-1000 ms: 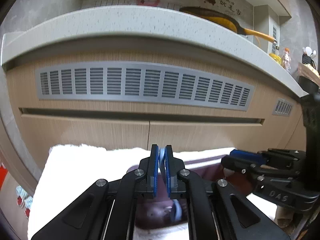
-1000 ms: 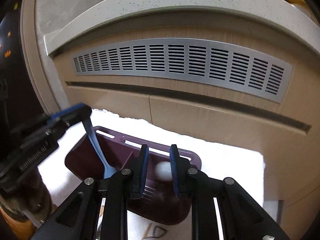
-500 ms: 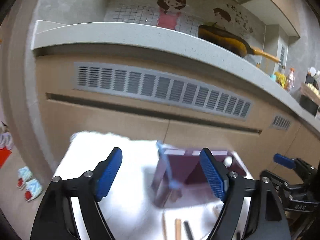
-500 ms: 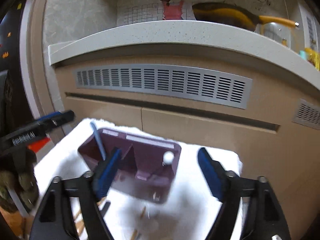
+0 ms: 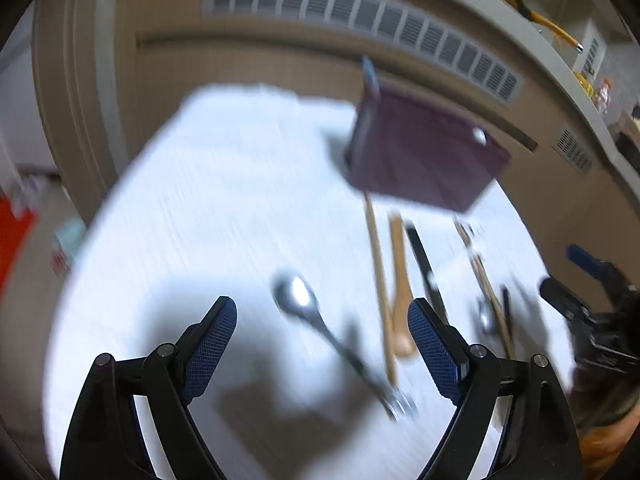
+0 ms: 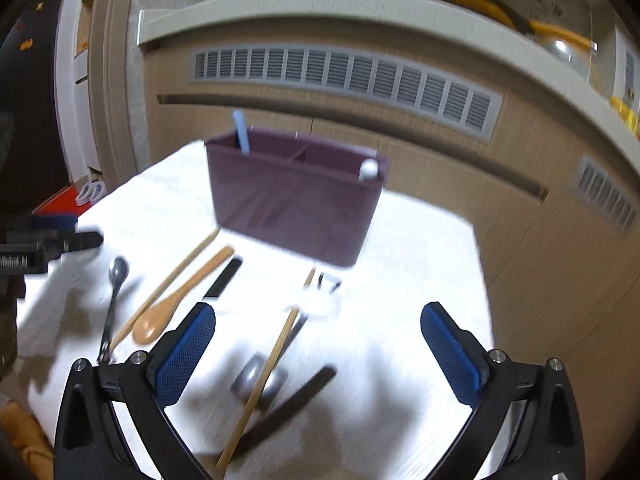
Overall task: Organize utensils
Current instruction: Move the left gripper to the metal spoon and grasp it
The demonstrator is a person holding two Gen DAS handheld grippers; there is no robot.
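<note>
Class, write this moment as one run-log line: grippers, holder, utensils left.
left gripper: open, empty | right gripper: open, empty | holder: blue and white utensils inside | cloth: spoons, chopsticks remaining

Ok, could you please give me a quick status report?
Left gripper and right gripper open, empty. Blue utensil in maroon plastic holder. Metal spoon below left jaws; nothing blocking.

The white cloth carries one maroon caddy holding two utensils, with two metal spoons, one wooden spoon, two chopsticks alongside.
</note>
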